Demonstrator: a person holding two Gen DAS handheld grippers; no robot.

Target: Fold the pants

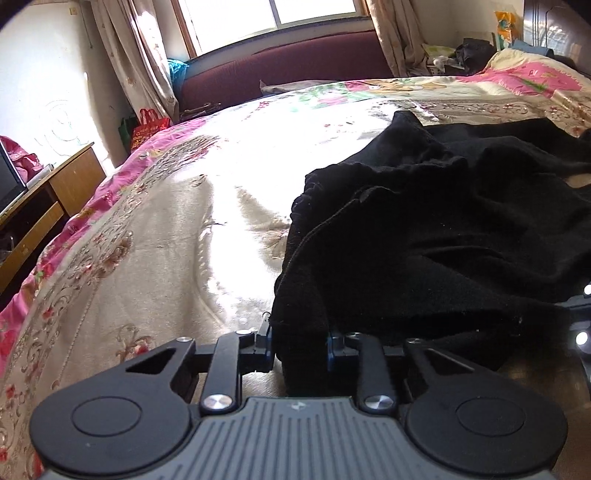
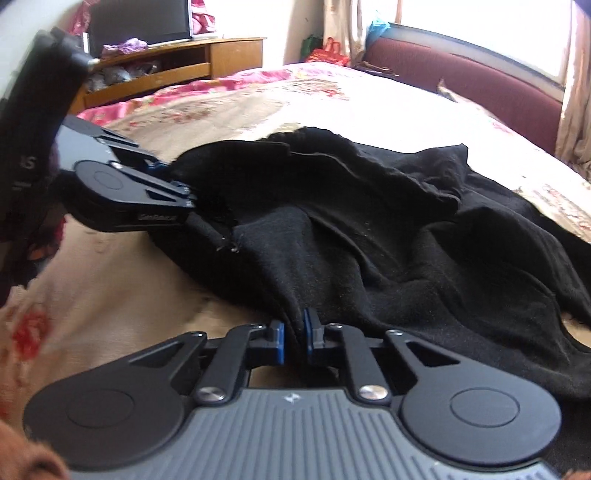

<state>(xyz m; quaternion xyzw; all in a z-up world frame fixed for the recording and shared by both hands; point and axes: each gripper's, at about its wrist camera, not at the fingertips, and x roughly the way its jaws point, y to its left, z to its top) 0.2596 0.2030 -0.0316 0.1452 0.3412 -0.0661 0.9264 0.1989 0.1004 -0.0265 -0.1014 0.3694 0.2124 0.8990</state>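
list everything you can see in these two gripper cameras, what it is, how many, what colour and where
pants: one, black, rumpled on the bed's near right part
bedspread: one, cream and pink floral, covering the bed
sofa: one, maroon, beyond the bed under the window
curtains: two, beige, either side of the window
cabinet: one, brown wood, beside the bed
screen: one, black, on the cabinet
left gripper: one, black, blue-padded fingers clamping the pants' edge
right gripper: one, black, shut on a pants fold

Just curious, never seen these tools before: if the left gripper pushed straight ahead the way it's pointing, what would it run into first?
Black pants: the left gripper is already shut on a thick fold. The heap lies directly ahead on the bedspread.
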